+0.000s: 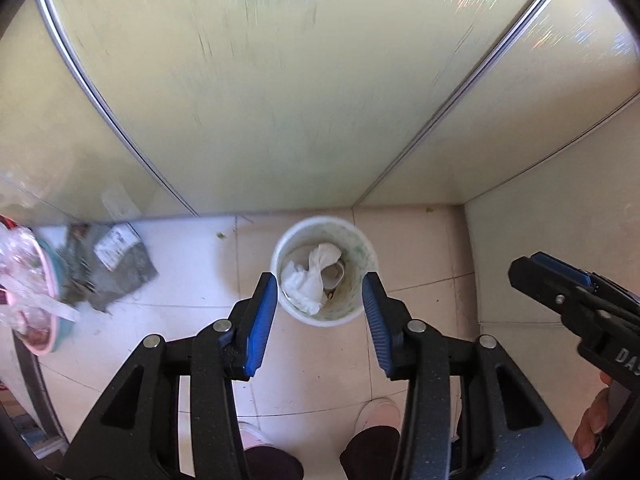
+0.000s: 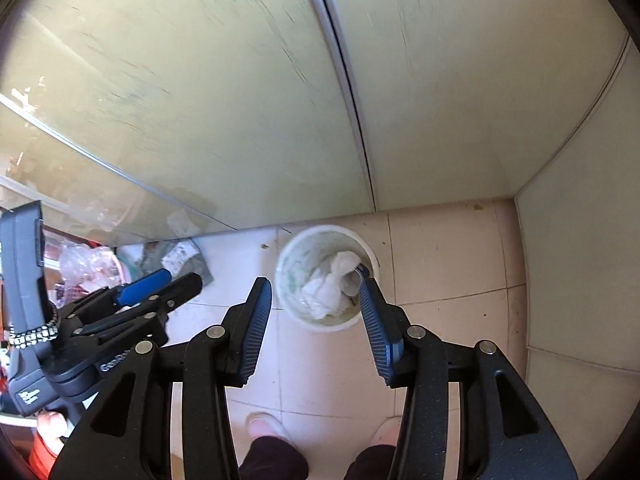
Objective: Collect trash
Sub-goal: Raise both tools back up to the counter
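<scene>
Our left gripper and right gripper gape empty above the bin; crumpled tissue, perhaps a cup, at twelve o'clock inside.

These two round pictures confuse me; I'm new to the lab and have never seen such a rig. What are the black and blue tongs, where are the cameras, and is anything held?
A person holds a two-finger gripper in each hand, and each carries a fisheye camera looking along its fingers. One picture comes from the left gripper, the other from the right gripper. Both hang open above a tiled floor, holding nothing. Below stands a white bin with crumpled tissue inside. A grey wrapper lies on the floor to the left, beside a pink basin. The person's shoes show at the bottom.
</scene>
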Available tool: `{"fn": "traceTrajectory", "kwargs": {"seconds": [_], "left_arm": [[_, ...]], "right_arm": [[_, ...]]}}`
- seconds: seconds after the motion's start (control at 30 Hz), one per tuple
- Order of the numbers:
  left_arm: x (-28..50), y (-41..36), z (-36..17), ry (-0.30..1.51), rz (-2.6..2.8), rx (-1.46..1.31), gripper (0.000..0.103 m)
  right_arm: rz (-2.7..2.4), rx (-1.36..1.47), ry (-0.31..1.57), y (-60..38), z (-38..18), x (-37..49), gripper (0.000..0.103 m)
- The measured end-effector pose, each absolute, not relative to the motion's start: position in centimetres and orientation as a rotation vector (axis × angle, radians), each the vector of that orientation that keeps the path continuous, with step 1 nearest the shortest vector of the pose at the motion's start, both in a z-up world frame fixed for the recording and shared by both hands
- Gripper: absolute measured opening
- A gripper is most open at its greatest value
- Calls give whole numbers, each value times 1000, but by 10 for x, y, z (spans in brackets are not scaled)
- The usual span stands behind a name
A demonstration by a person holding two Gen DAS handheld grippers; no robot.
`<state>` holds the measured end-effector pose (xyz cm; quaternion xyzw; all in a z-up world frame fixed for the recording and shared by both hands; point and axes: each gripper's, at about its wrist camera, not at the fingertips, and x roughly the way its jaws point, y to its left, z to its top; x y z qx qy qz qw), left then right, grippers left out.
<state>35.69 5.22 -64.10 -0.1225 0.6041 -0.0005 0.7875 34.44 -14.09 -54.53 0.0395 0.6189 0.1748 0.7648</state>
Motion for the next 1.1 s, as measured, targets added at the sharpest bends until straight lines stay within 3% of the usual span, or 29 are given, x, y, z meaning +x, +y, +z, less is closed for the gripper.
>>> {"fn": "traceTrajectory", "kwargs": {"seconds": [0.37,0.7,0.9,1.1], "left_arm": [[339,54,-413,1136,0,-232,43],[315,33,-222,914,22,-211,46],[303,7,-136,765,47,-196,53],[294,-8,-80,638,94,-135,79]], "right_arm": [[418,79,1225,-139,-362,333,42],[474,84,991,-168,-186,312,47],[518,51,852,-180,-111,304,54],[521,9,735,-184,-59,301,61]]}}
